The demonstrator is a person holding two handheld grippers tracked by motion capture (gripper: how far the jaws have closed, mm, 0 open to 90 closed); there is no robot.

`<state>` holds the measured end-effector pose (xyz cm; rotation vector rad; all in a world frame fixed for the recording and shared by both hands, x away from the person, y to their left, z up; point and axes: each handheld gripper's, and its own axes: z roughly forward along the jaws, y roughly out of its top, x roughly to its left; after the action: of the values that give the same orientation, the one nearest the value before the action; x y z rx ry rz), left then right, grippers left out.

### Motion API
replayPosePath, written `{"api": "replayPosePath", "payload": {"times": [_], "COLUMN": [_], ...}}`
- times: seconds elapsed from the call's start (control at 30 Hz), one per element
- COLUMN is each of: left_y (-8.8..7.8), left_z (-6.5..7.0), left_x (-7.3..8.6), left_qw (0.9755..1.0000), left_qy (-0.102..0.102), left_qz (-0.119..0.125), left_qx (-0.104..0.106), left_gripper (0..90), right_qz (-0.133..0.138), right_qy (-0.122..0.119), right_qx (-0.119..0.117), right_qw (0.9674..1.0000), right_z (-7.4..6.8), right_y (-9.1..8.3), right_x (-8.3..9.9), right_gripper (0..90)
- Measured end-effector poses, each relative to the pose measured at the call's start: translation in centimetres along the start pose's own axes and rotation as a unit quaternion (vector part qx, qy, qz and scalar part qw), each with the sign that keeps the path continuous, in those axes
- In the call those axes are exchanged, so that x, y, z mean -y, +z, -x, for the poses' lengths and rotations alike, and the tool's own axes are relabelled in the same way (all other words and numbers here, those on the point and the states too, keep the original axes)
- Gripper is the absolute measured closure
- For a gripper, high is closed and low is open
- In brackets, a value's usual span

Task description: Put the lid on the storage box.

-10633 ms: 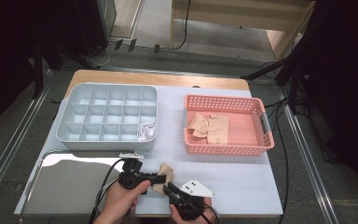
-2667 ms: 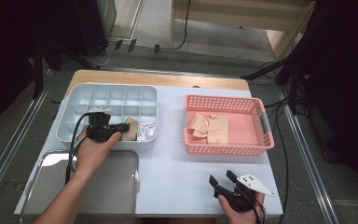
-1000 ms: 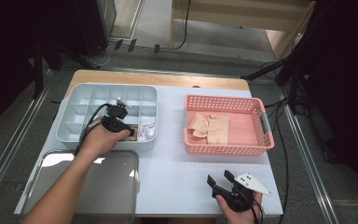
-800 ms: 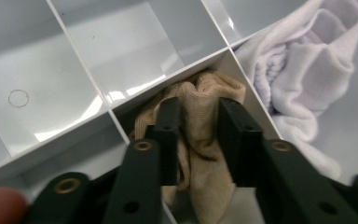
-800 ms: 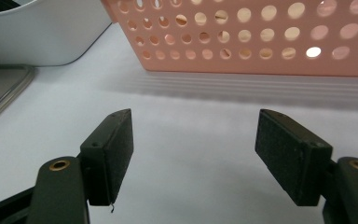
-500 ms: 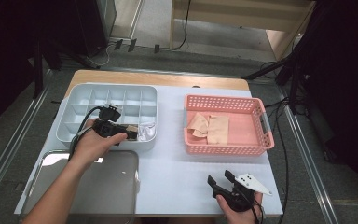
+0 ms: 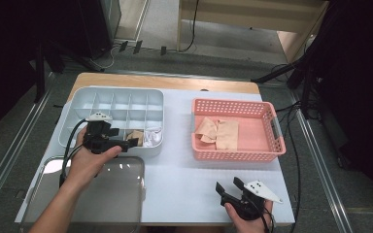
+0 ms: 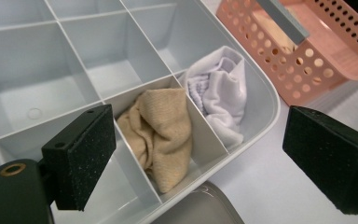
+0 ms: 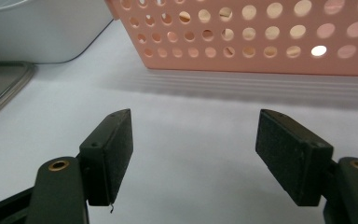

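Beige sock (image 8: pixel 158 135) seen bunched in near-row tray (image 7: pixel 77 104) cell, white sock (image 8: pixel 219 98) in cell beside. Left gripper (image 8: pixel 196 154) jaws just opened wide, nothing held, sock straight ahead. More socks (image 7: pixel 218 133) left in pink basket (image 7: pixel 277 145); right gripper (image 7: pixel 228 188), jaws wide and empty, judged nearer.

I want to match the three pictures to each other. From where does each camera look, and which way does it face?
High view: above the person's side, looking forward and down; both forearms, left gripper, right gripper.
Left gripper view: along its open fingers at the beige cloth in the grey tray.
Right gripper view: along its open fingers, low, toward the pink basket.
All share the basket.
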<state>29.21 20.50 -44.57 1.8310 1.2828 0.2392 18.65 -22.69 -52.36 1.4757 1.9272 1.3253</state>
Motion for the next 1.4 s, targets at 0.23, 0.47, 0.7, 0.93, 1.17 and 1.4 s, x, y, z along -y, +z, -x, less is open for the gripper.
{"api": "replayPosePath", "payload": {"times": [0.23, 0.47, 0.7, 0.93, 1.17, 1.4], "left_y": [-1.5, -2.2, -2.7, -3.2, -3.8, -4.3], "left_z": [0.4, 1.1, 1.9, 1.9, 1.4, 1.1], "left_x": [1.9, 4.2, 6.3, 8.3, 9.5, 10.6], "left_qw": [0.9965, 0.9921, 0.9898, 0.9878, 0.9875, 0.9870], "left_qy": [0.009, 0.015, 0.019, 0.008, 0.000, -0.005], "left_qz": [0.078, 0.118, 0.134, 0.145, 0.148, 0.151], "left_qx": [-0.027, -0.039, -0.046, -0.057, -0.054, -0.054], "left_gripper": [9.0, 9.1, 9.2, 11.1, 12.0, 11.8], "right_qz": [-0.002, -0.001, 0.003, 0.007, 0.012, 0.022], "right_qy": [0.004, 0.000, 0.003, 0.005, 0.006, 0.005], "right_qx": [0.001, 0.001, 0.005, 0.008, 0.018, 0.024], "right_qw": [1.0000, 1.0000, 1.0000, 0.9999, 0.9997, 0.9995], "right_z": [-0.2, -0.2, -0.1, 0.1, 0.3, 0.2], "right_y": [0.0, 0.1, -0.1, -0.2, -0.4, -0.9], "right_x": [0.0, 0.0, 0.0, -0.1, -0.3, -1.0], "right_gripper": [27.3, 27.1, 27.1, 27.1, 27.1, 27.1]}}
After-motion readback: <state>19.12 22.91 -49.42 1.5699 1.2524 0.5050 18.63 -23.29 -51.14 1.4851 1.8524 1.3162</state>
